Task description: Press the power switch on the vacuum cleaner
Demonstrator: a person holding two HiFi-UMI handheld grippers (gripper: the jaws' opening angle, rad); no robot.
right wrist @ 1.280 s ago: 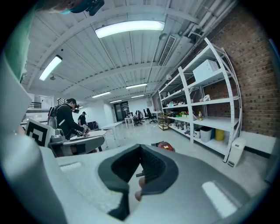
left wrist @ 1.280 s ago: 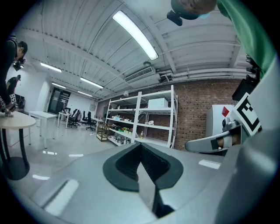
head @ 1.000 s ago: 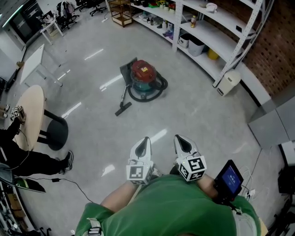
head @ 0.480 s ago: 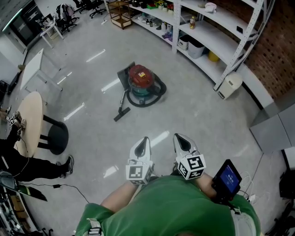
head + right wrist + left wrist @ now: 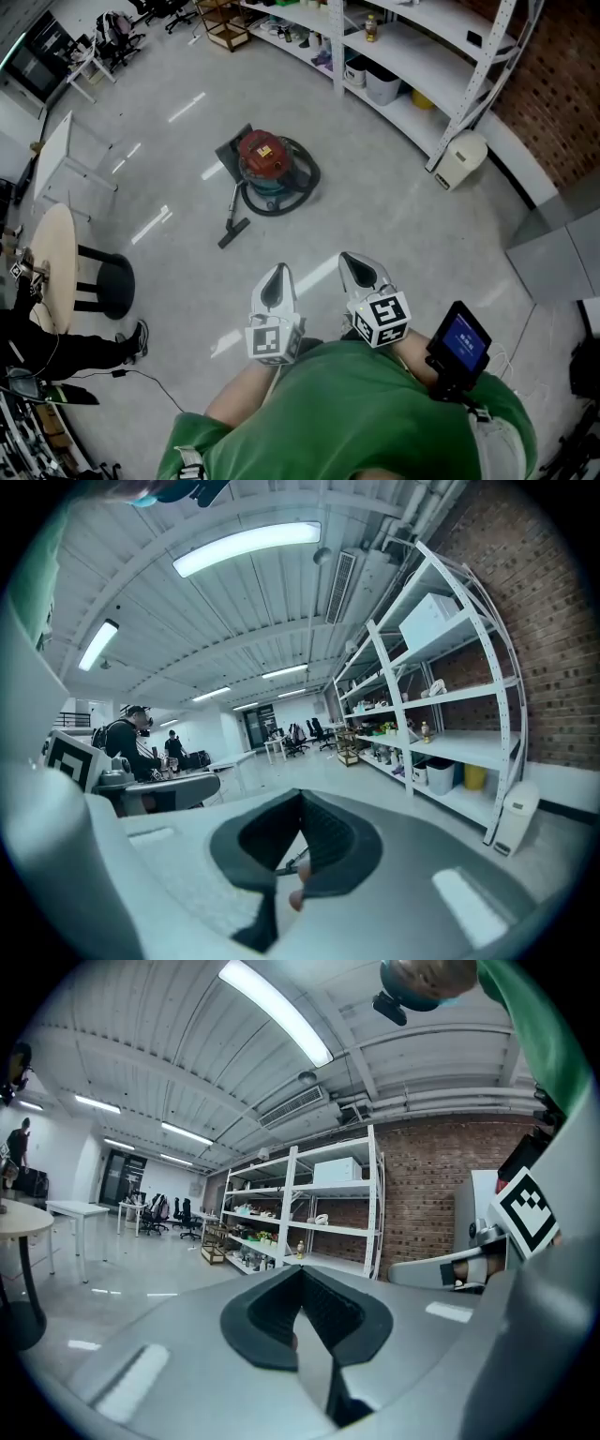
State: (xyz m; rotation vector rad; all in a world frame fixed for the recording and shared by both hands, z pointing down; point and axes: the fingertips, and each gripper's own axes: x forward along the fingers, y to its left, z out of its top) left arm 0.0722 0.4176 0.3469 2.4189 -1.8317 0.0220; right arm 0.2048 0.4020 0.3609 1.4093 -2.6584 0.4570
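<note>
The vacuum cleaner point(image 5: 266, 167) stands on the grey floor ahead. It has a round red top, a teal body and a black hose coiled around it. Its floor nozzle point(image 5: 232, 230) lies to the front left. Both grippers are held close to the person's green-shirted chest, far short of the vacuum. My left gripper point(image 5: 276, 281) is shut with nothing in it, its jaws meeting in the left gripper view point(image 5: 302, 1277). My right gripper point(image 5: 358, 270) beside it is also shut and empty point(image 5: 302, 801). No power switch can be made out at this distance.
White shelving point(image 5: 412, 66) with boxes runs along the far right wall, and a small white appliance point(image 5: 461, 159) stands at its foot. At the left are a round table point(image 5: 58, 267), a black stool point(image 5: 105, 281), a seated person point(image 5: 42, 342) and a floor cable point(image 5: 159, 380). A screen device point(image 5: 459, 345) sits on the right forearm.
The view has shifted, so the vacuum now sits a little further left and lower. Both grippers stay shut near the chest, drifting slightly left with the body.
</note>
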